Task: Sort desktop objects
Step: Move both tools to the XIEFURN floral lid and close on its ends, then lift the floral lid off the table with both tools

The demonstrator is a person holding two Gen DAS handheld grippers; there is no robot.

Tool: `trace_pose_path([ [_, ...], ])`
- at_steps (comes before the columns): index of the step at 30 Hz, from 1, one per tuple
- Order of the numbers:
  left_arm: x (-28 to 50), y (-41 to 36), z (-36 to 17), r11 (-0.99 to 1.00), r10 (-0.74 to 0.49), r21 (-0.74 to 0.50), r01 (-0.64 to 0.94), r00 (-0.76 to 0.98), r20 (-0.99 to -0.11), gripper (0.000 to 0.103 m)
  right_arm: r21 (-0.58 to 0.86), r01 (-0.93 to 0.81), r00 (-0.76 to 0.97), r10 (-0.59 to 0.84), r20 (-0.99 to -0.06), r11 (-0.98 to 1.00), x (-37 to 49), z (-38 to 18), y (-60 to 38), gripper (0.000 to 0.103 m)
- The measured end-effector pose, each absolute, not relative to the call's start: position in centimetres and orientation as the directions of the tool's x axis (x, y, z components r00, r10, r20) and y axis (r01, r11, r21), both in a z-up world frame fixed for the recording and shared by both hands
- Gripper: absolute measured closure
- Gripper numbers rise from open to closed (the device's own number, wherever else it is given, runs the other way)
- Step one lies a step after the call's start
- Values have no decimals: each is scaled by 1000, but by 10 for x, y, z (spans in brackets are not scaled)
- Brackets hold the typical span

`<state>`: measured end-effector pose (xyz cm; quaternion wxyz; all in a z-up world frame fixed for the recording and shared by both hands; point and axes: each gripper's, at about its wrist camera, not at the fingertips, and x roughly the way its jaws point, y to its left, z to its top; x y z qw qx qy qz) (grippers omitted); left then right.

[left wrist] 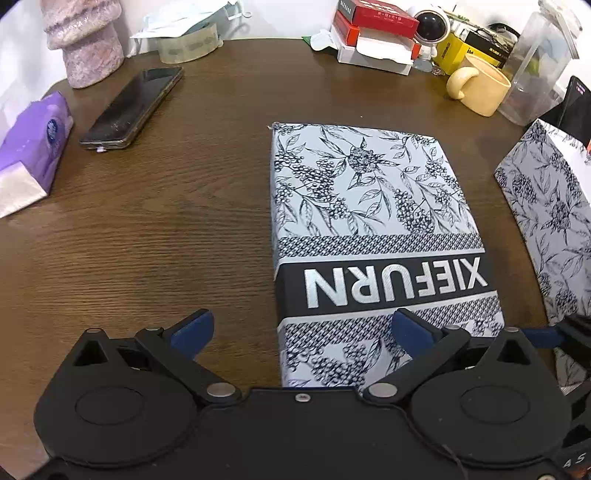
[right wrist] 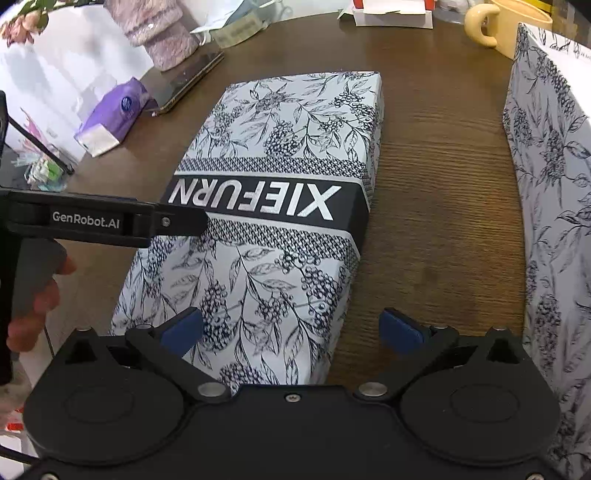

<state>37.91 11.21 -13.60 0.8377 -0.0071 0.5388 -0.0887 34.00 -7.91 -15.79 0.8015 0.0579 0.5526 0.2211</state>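
Nearest the lens, the left claw (left wrist: 301,334) stands with its blue-padded tips spread wide, holding nothing; its right tip hangs over the near end of the box lid (left wrist: 373,229), its left tip over bare wood. The right claw (right wrist: 291,330) is likewise spread and empty, its left tip above the lid's near end and its right tip above the counter (right wrist: 436,206).

The lid lies flat on the dark brown, wood-grained counter, a long rectangle of smooth white card printed with navy leaves and berry clusters. Two woven-pattern strips border a black band across it carrying "XIEFURN" in silvery capitals, upside down from both views. Its corners are crisp and its side walls shallow.

Just right of the lid, with a strip of bare counter between them, stands the box base (right wrist: 550,192) in the same botanical print, taller, with a plain white interior at its top edge.

In the right wrist view a hand (right wrist: 37,295) grips the black handle of the left tool, marked "GenRobot.AI".

Farther left sit a purple tissue pack (left wrist: 33,147) of soft plastic and a glossy black phone (left wrist: 133,107). At the far edge stand a fuzzy pink mushroom-shaped object (left wrist: 85,40), a tape roll (left wrist: 190,42), red and white cartons (left wrist: 373,33), and a matte yellow mug (left wrist: 480,86) with a curved handle.
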Motion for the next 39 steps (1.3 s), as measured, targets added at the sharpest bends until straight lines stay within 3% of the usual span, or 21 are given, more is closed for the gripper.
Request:
trace_pose_path([
  [17,386,106,-154,951,-306,-296,85,349,-885,0,360,-350,325,473,-819,865,343,-162,-66,0],
  [39,380,104,-154,956,-289,-286,66,383,-877,0,356,-361,386,486,-784,862,332,-165,-69,0],
])
